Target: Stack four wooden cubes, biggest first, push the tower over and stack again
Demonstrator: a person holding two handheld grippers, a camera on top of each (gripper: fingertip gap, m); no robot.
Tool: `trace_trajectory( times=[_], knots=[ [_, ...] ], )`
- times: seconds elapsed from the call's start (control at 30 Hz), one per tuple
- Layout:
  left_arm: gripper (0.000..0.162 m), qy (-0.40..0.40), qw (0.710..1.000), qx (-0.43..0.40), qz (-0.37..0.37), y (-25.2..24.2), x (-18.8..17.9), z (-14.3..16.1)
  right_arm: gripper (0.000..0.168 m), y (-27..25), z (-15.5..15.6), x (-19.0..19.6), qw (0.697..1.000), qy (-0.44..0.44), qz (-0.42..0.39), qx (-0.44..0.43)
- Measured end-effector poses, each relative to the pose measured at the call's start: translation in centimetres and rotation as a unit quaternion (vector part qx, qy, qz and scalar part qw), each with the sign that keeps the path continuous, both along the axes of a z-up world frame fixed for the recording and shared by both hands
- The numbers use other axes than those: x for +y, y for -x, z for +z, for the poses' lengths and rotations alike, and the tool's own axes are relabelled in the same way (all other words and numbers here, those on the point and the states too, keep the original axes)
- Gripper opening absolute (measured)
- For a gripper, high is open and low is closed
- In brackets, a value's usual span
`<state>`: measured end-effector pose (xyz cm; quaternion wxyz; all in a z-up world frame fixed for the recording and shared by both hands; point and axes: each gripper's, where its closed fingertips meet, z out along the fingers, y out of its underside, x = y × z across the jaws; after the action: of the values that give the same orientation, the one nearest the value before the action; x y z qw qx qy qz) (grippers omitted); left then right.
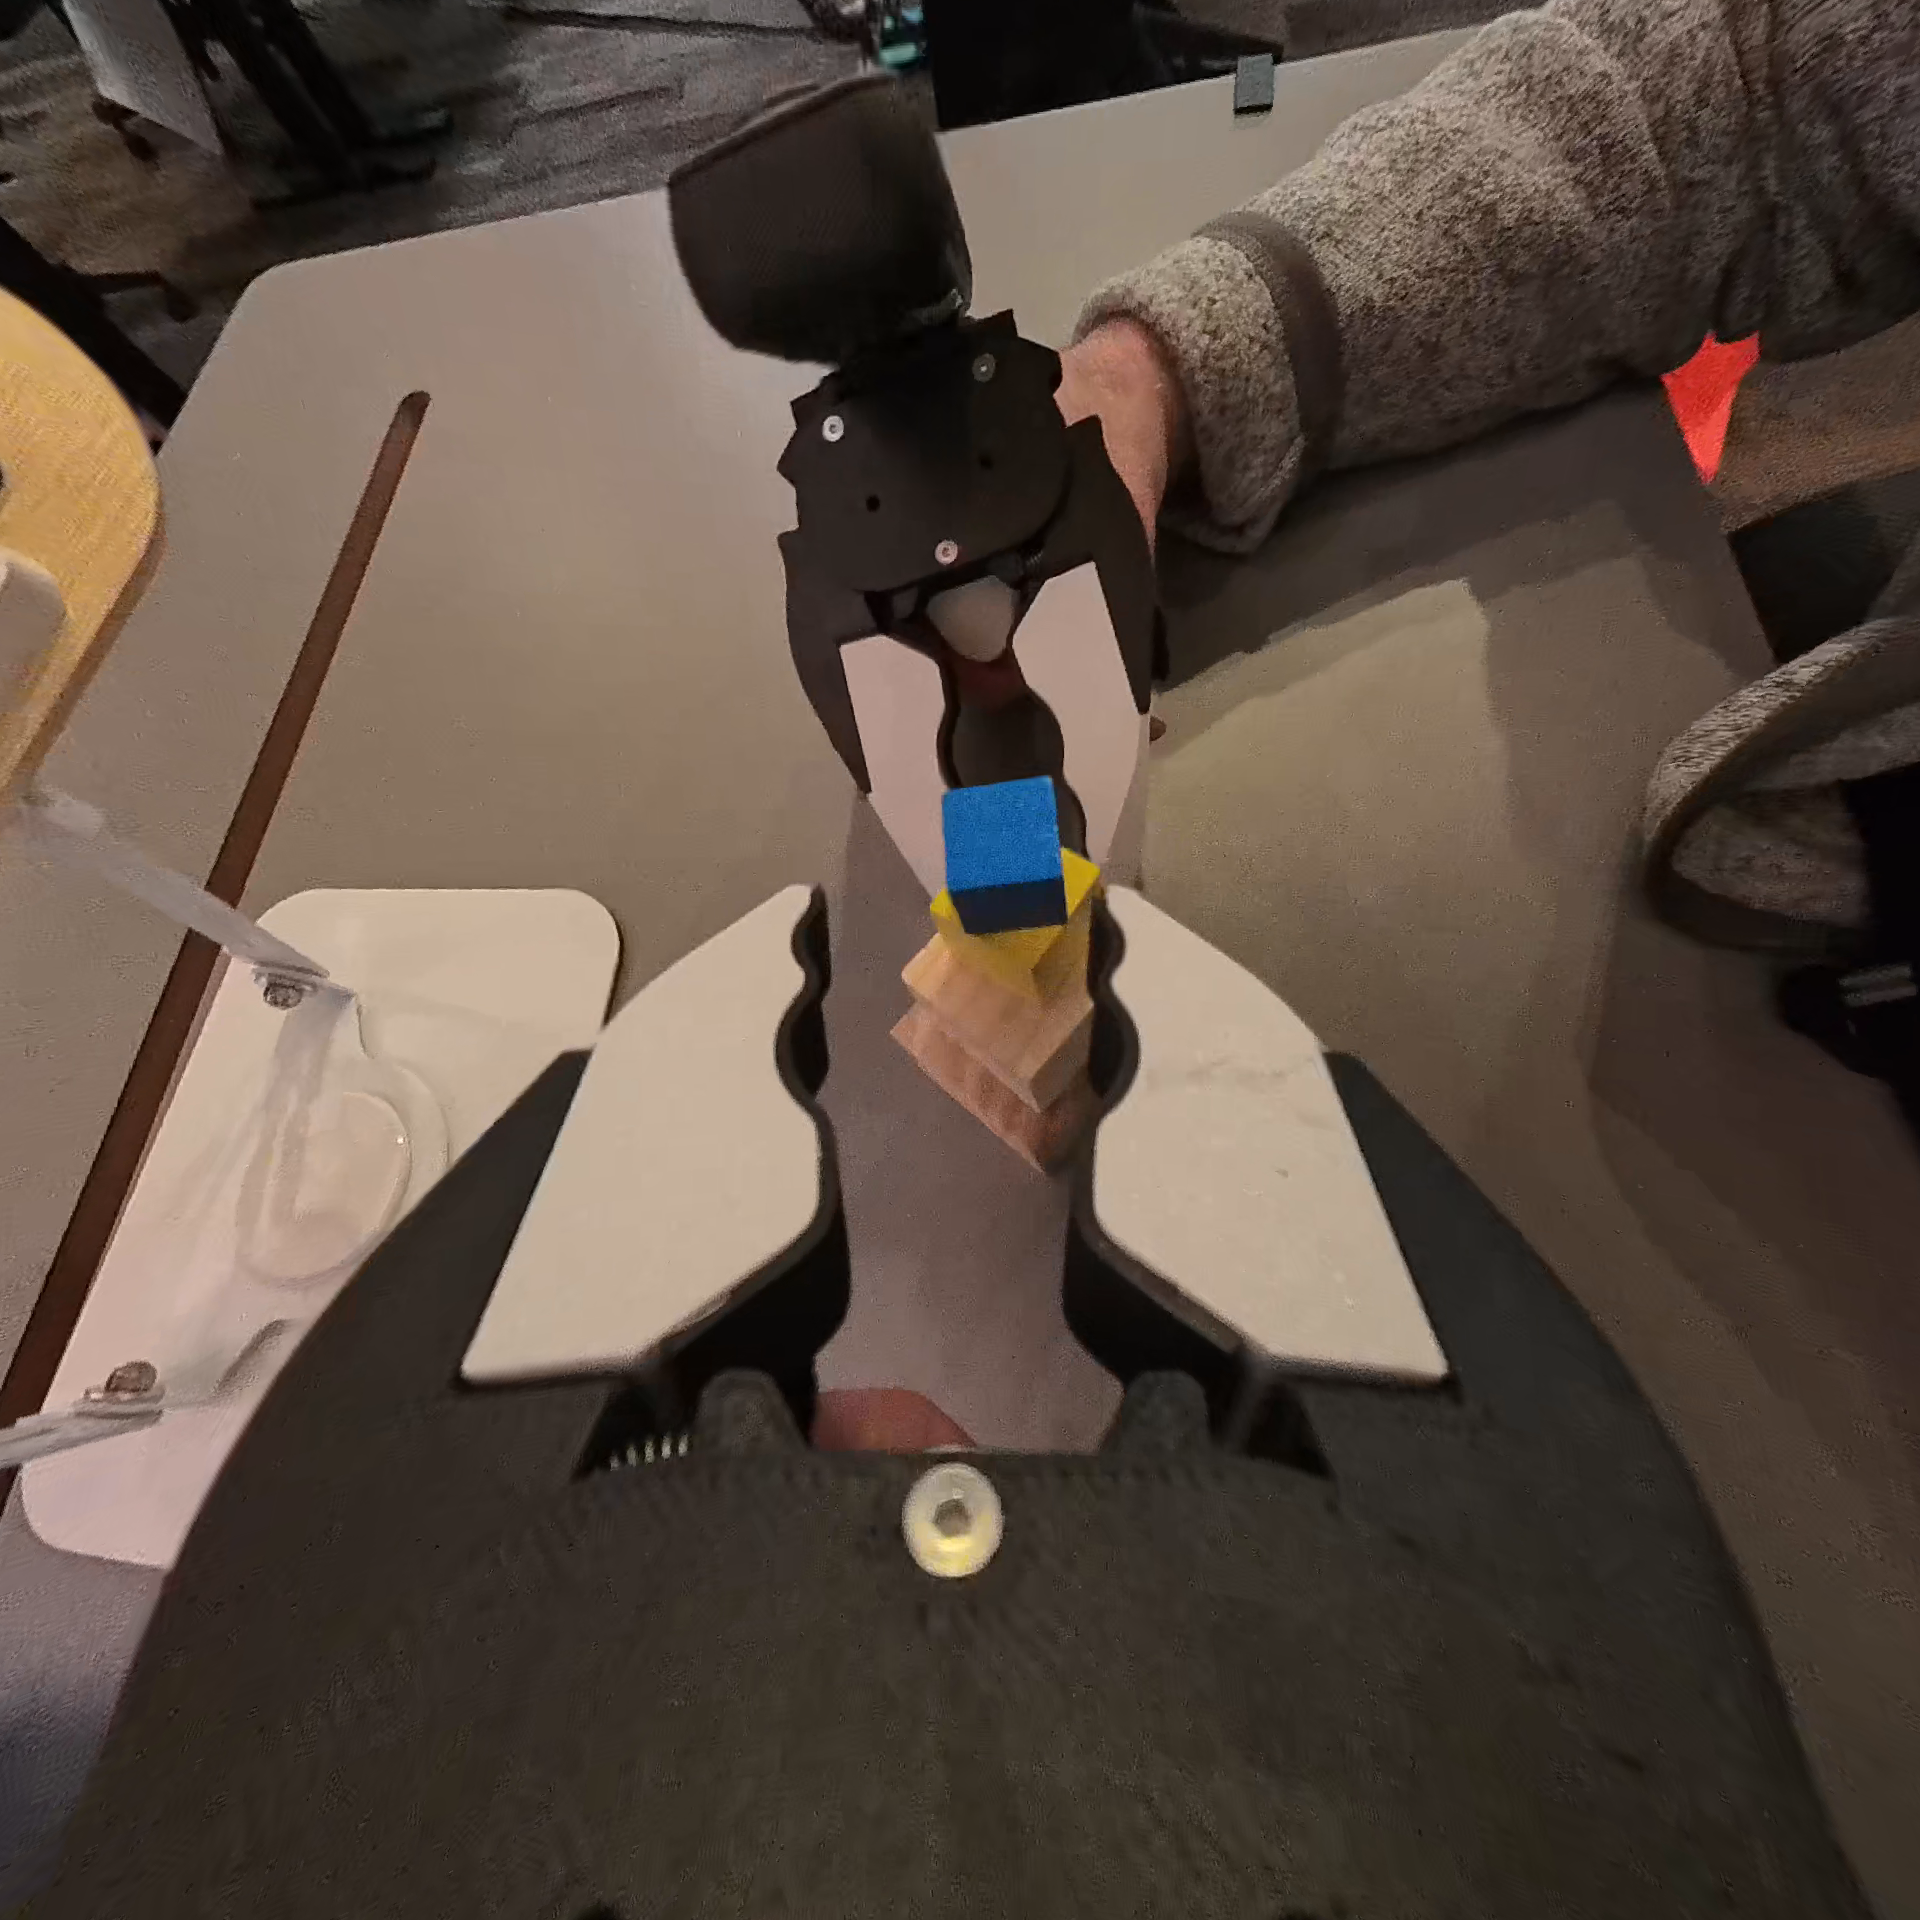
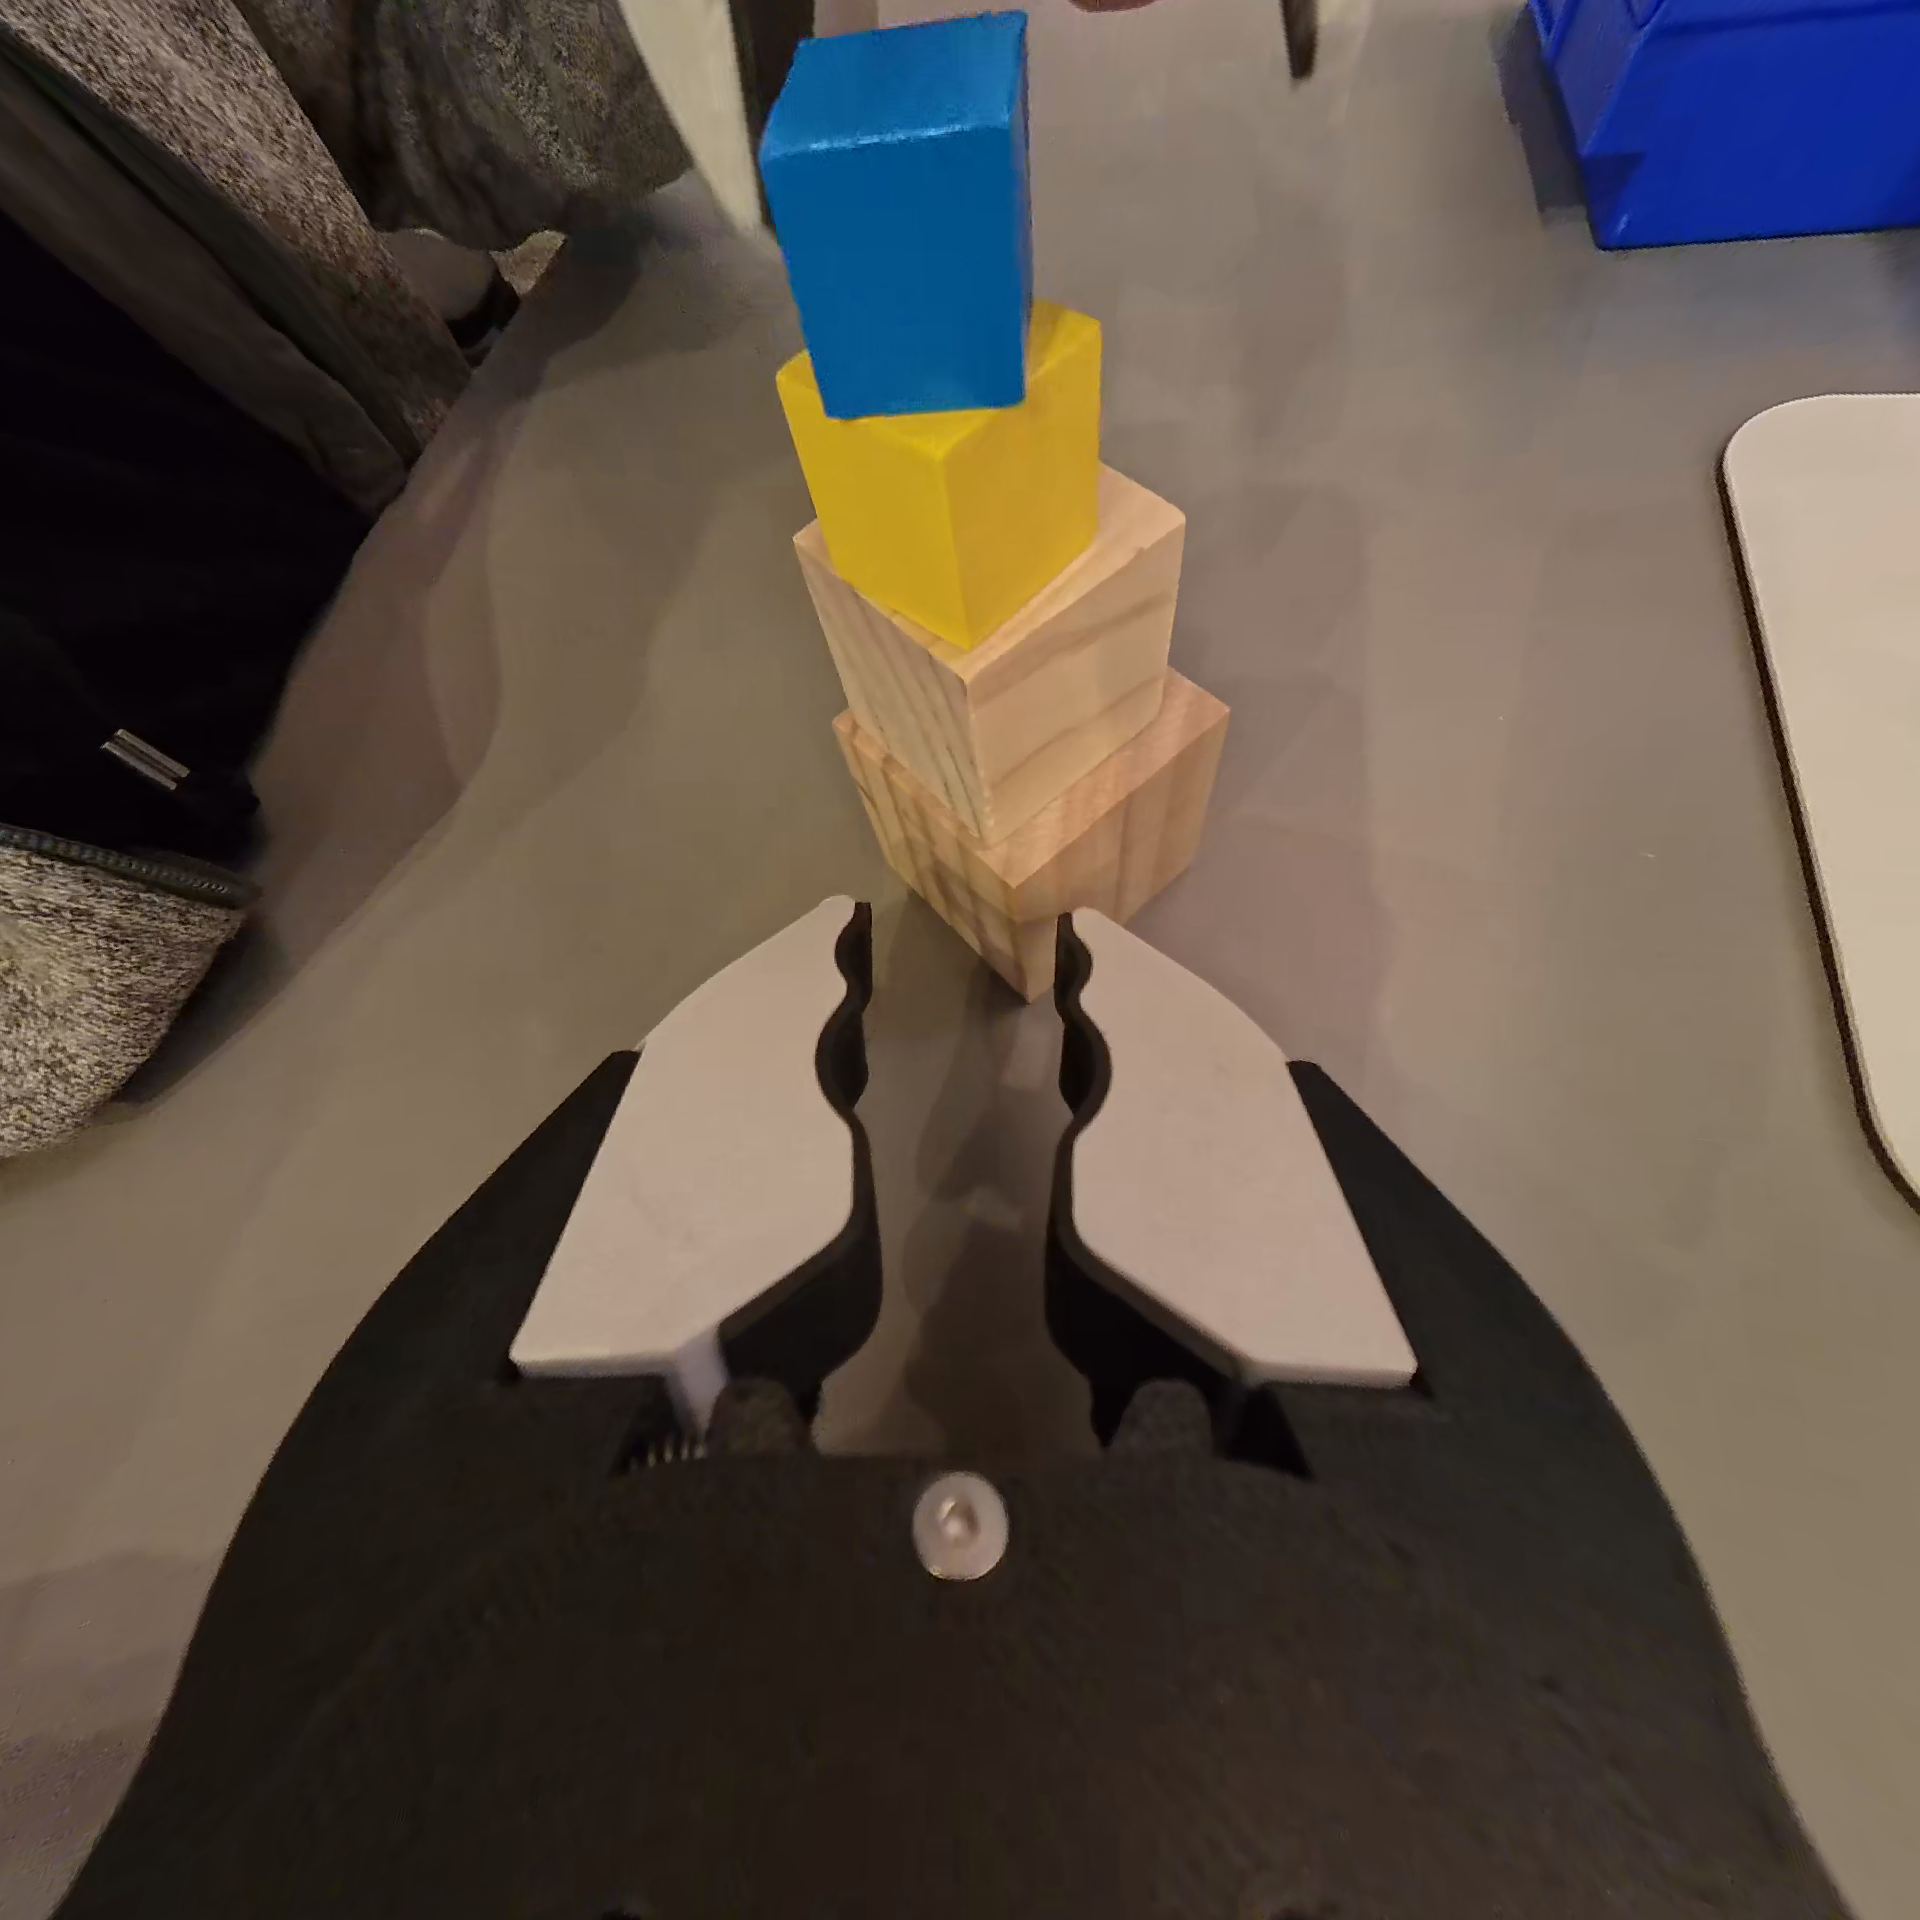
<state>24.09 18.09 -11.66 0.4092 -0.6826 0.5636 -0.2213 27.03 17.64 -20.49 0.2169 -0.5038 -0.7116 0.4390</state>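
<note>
A tower of four cubes stands on the grey table (image 1: 623,571). From the bottom up it is a large bare wood cube (image 2: 1091,831), a smaller bare wood cube (image 2: 1039,644), a yellow cube (image 2: 935,499) and a blue cube (image 2: 904,229). The blue cube sits shifted toward one edge. My right gripper (image 2: 961,920) is open and empty, its tips level with the bottom cube's near corner. My left gripper (image 1: 966,909) is open and empty on the opposite side, with the tower (image 1: 997,1039) between its tips, close to the right finger. The right gripper (image 1: 992,805) also shows behind the tower there.
A white mat (image 1: 416,987) lies left of the tower, with a clear plastic stand (image 1: 312,1164) on it; the mat also shows in the right wrist view (image 2: 1849,727). A blue bin (image 2: 1745,114) stands far right. A person's grey sleeve (image 1: 1455,260) and a chair (image 1: 1766,779) are beside the table. Left tips to right tips: about 10 cm.
</note>
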Motion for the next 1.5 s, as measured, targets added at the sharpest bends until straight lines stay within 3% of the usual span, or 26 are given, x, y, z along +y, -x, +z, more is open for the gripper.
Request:
trace_trajectory(
  times=[0.1, 0.2, 0.3, 0.5, 0.73, 0.87, 1.23, 1.5],
  knots=[
    [0.035, -0.009, 0.999, -0.003, 0.034, 2.5, 0.3, -0.5, 0.031, -0.2, 0.0, 0.2, 1.000, 0.000, -0.004, -0.001],
    [0.000, -0.007, 0.996, 0.002, 0.093, 6.2, 1.0, -2.6, 0.020, -0.6, 0.0, 0.3, 1.000, -0.001, -0.008, 0.001],
    [0.000, 0.000, 0.986, 0.031, 0.163, 10.5, 1.4, -6.6, 0.000, -1.1, 0.1, 0.5, 1.000, -0.001, -0.013, 0.003],
    [0.000, 0.002, 0.966, 0.073, 0.249, 15.6, 0.3, -11.3, 0.000, -2.0, -0.8, 2.6, 0.994, -0.033, -0.105, -0.019],
    [0.000, -0.016, 0.952, 0.096, 0.290, 19.0, 0.0, -11.6, 0.000, -4.7, -0.9, 5.3, 0.962, -0.035, -0.269, -0.027],
    [0.000, -0.020, 0.948, 0.099, 0.302, 20.2, -0.2, -11.7, 0.000, -6.8, -1.6, 5.6, 0.943, -0.075, -0.321, -0.052],
    [0.000, -0.058, 0.939, 0.105, 0.322, 20.6, -0.1, -11.2, 0.000, -11.0, -1.7, 9.4, 0.834, -0.267, -0.468, -0.114],
    [0.000, -0.057, 0.934, 0.098, 0.340, 21.1, 0.1, -11.0, 0.000, -12.3, -0.5, 10.1, 0.824, -0.199, -0.524, -0.077]
  ],
)
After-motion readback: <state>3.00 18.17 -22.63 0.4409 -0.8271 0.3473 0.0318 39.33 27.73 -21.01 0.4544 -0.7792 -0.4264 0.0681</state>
